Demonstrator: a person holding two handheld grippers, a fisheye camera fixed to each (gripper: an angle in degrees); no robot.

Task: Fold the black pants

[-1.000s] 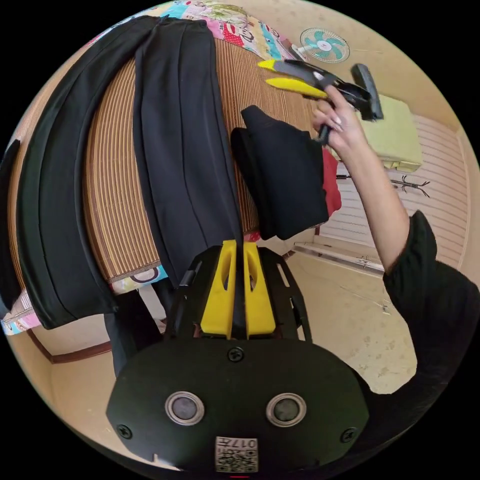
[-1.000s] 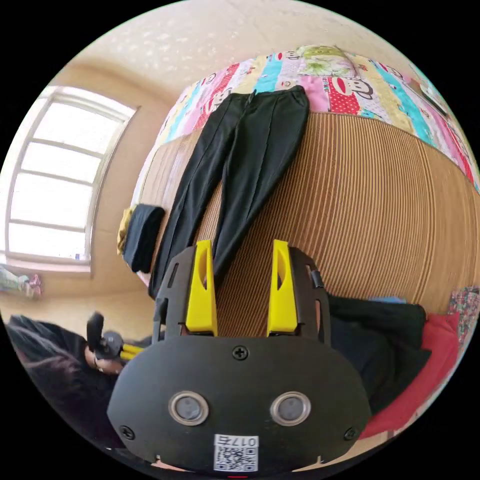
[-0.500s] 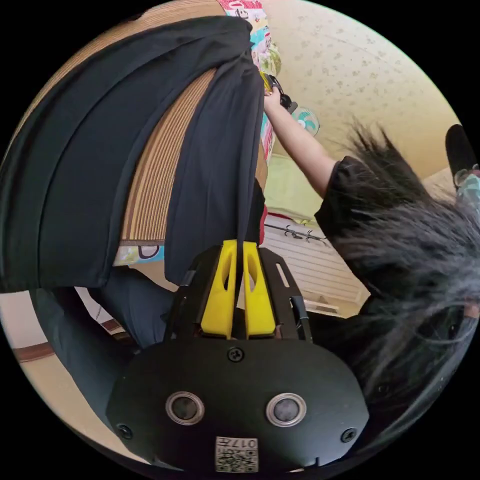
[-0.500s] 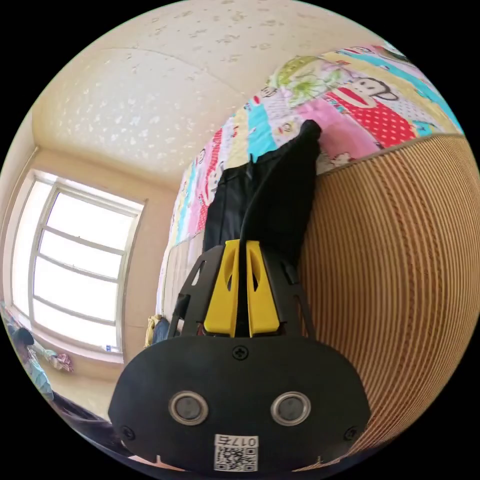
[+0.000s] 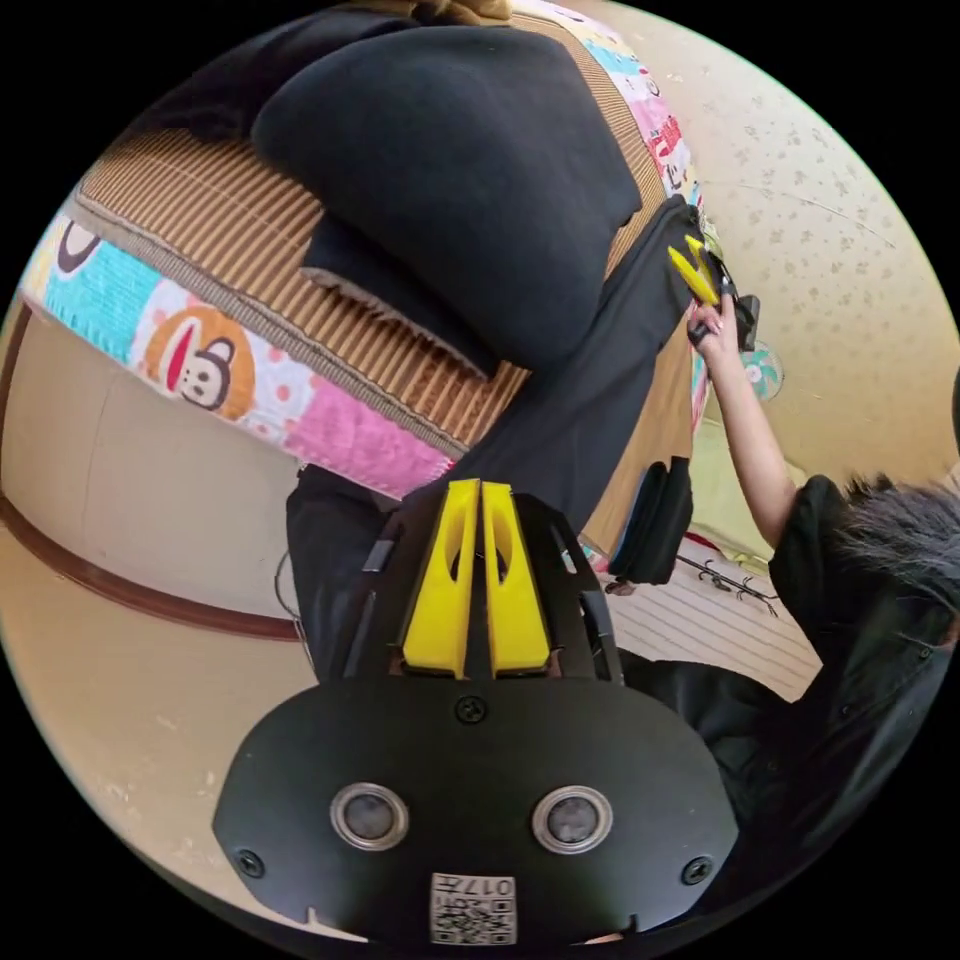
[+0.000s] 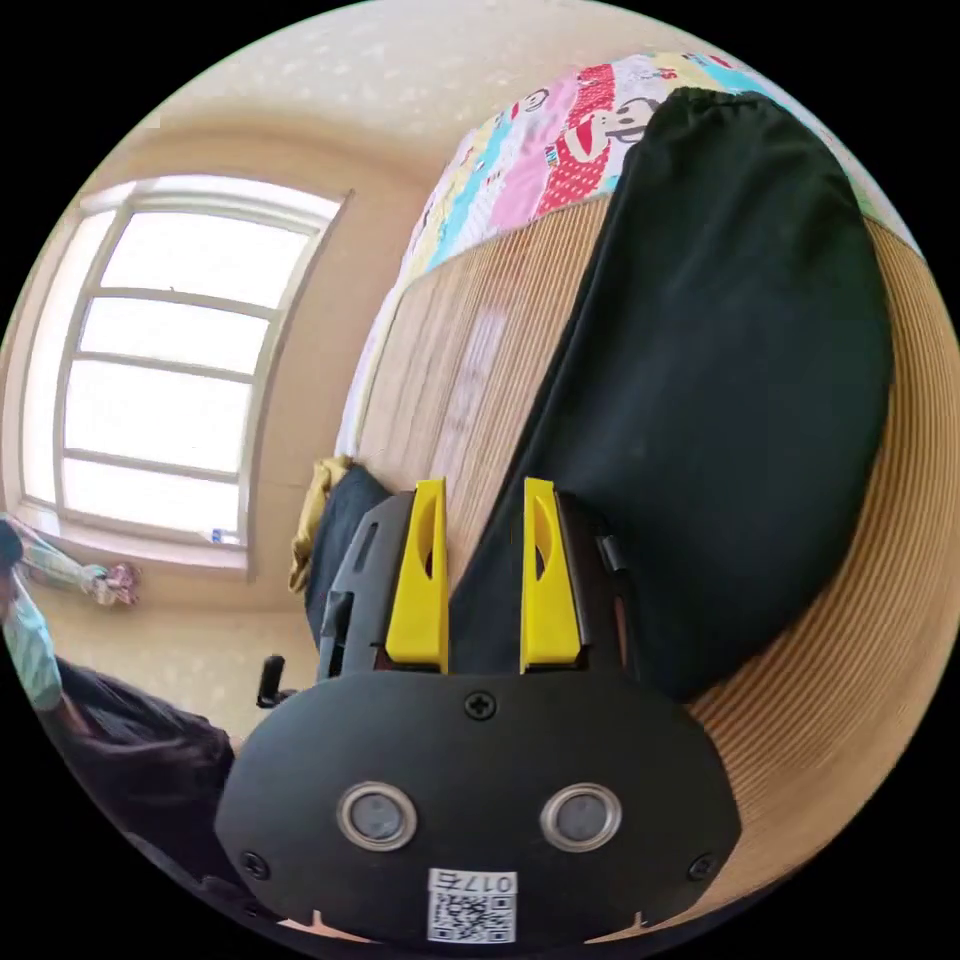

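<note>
The black pants lie on a ribbed straw mat over a cartoon-print bed, waistband at the far end. In the right gripper view my right gripper is open, its jaws straddling the near edge of the pants without pressing on them. In the left gripper view my left gripper is shut on a leg of the black pants, which stretches off the bed's edge up to the right gripper, held in a person's hand by the waist end.
A folded black garment sits on the mat near the bed's corner. A dark folded stack rests at the bed's edge. Another dark folded piece lies by the window. The person's body is to the right, with floor below.
The right gripper was shut on the pants half a second ago and now stands open. The left gripper stays shut on the leg. Both cameras have swung a lot.
</note>
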